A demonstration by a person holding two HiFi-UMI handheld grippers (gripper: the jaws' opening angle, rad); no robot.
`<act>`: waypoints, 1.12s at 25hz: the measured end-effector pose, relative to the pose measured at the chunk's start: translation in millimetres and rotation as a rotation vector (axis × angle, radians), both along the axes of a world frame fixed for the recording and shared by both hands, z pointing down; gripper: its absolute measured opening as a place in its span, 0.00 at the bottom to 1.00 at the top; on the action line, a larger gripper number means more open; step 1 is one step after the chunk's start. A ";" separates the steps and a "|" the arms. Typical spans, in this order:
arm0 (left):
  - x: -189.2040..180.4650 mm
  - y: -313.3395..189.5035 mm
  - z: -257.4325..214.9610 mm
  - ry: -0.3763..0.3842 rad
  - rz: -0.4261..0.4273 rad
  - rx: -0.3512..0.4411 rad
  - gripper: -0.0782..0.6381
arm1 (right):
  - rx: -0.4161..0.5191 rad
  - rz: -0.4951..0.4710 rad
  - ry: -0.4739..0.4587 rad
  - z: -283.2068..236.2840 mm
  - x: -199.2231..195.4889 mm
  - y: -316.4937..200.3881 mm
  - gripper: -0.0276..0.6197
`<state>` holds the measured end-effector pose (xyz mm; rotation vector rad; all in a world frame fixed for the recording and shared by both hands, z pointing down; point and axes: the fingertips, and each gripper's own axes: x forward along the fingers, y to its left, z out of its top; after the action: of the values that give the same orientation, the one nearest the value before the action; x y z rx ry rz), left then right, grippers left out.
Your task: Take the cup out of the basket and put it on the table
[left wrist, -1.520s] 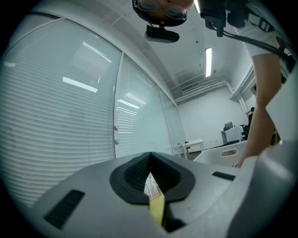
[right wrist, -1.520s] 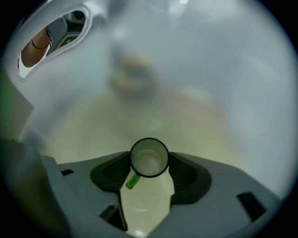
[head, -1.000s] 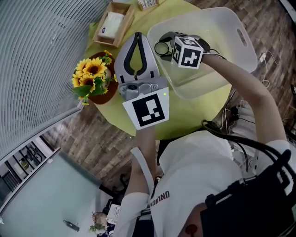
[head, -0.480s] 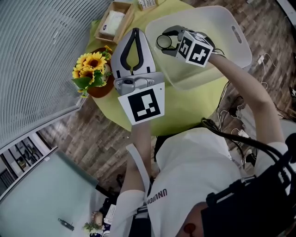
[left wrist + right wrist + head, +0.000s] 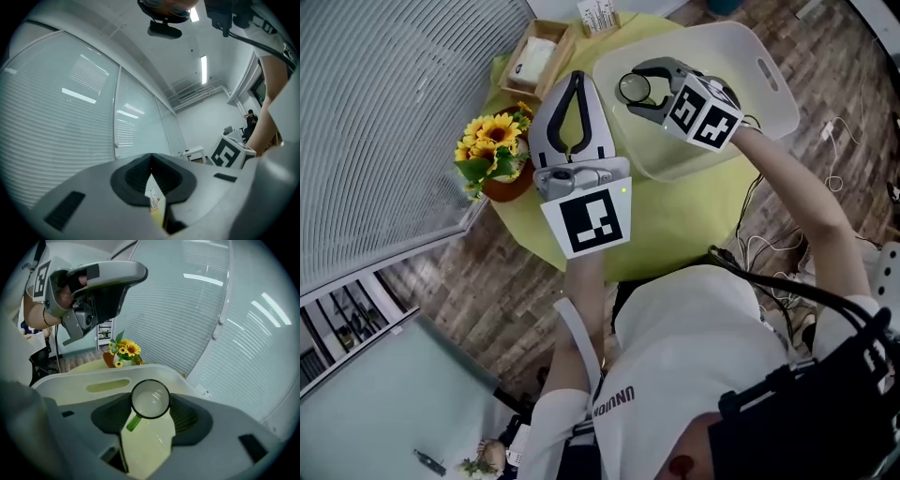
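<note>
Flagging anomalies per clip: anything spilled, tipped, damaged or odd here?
Nothing stands out. The right gripper holds the empty cup over the white basket; the sunflower pot stands upright on the table, nothing spilled.

Cool, even light from ceiling strip lamps (image 5: 203, 69) leaves only soft shadows, mirrors as bright streaks on the glass wall (image 5: 243, 305) and glints inside the cup (image 5: 150, 399), while both gripper views bend toward black corners, their closest foreground blurred.

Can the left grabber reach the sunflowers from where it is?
Probably yes. The left gripper hangs close beside the sunflowers with nothing between them, but its jaws are shut and would have to open first.
</note>
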<state>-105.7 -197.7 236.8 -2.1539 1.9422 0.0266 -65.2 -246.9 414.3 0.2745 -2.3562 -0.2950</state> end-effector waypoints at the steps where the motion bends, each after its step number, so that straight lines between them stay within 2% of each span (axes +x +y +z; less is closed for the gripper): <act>1: 1.1 1.7 -1.4 0.005 0.001 0.004 0.13 | 0.014 0.007 -0.014 -6.8 0.5 0.7 0.46; 8: 4.2 8.6 -7.9 0.014 0.003 0.024 0.13 | 0.097 0.067 -0.104 -44.7 4.4 1.9 0.46; 21: 11.4 24.4 -14.8 -0.004 -0.005 0.038 0.13 | 0.107 0.170 -0.292 -89.2 21.2 20.0 0.46; 28: 14.0 27.5 -16.4 0.006 -0.011 0.043 0.13 | 0.182 0.210 -0.359 -112.6 28.6 27.9 0.46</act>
<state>-91.7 -170.2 220.4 -2.1186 1.9387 0.0724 -36.6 -219.0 301.6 0.7092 -2.6246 -0.3843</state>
